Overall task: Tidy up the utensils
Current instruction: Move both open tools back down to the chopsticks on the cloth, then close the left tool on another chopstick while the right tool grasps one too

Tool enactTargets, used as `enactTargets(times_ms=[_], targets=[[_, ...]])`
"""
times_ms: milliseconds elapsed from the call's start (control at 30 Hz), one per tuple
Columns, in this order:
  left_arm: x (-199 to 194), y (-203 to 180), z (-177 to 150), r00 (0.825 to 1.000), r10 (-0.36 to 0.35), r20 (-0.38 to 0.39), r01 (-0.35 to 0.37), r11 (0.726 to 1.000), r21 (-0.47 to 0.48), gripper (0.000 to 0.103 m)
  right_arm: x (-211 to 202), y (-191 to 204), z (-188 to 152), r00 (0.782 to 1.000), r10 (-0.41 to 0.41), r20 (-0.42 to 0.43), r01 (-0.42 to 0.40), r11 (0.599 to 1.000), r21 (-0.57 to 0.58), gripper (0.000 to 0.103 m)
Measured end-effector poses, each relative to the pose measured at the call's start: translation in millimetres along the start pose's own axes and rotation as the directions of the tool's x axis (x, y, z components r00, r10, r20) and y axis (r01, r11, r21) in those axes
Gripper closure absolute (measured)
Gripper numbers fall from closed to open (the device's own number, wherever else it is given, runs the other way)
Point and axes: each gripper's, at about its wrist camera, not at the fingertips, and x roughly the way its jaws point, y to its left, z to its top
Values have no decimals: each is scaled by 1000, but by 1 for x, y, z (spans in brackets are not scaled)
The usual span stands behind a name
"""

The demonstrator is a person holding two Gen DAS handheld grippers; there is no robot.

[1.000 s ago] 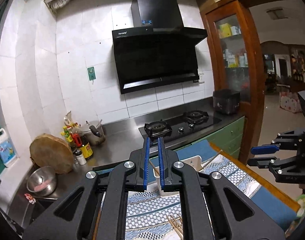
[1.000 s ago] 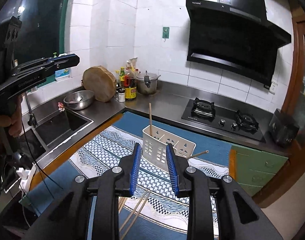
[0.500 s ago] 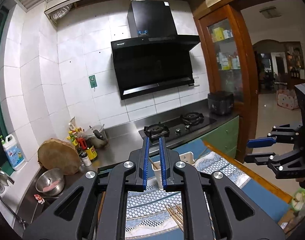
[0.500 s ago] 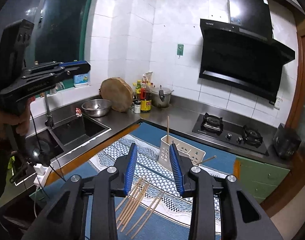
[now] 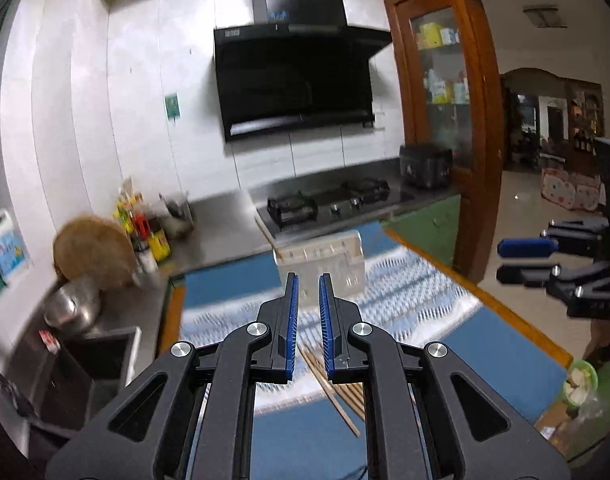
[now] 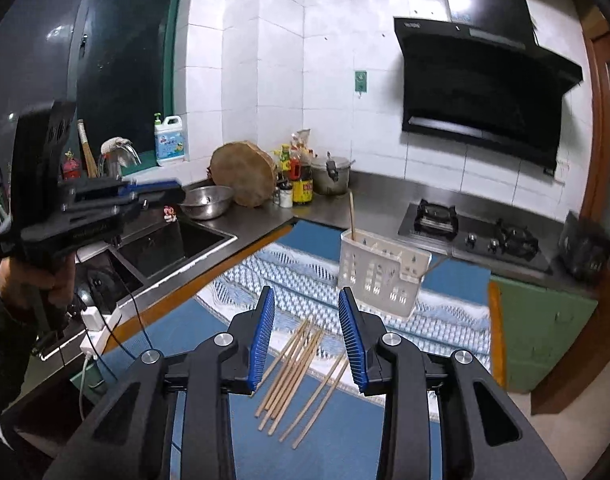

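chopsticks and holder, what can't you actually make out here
- Chopsticks: left wrist view, the left gripper covers most of the bunch, so no count there.
- White holder: both views, walls hide its inside; one stick stands in it, any more unclear. Motion blur in the left view.
- Holder's far right side: right wrist view, something thin pokes out, too small to name.

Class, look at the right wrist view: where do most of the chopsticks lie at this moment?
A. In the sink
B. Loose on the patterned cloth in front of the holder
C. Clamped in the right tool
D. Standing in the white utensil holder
B: the chopsticks lie loose on the patterned cloth, short of the white utensil holder, which holds one upright stick.
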Motion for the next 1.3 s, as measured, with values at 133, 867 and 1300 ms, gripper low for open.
enactTargets(times_ms=[133,867,1300], targets=[[19,7,-41,997,-48,-65,42,995,-92,91,10,-1,-22,1000,13,-28,-12,999,47,70],[58,14,-121,967,-95,-236,46,978,-205,91,72,-25,-80,987,19,-160,12,982,190,70],[131,-4,-180,915,-166,-367,51,952,-303,91,118,-35,-123,963,-66,-261,125,968,216,71]])
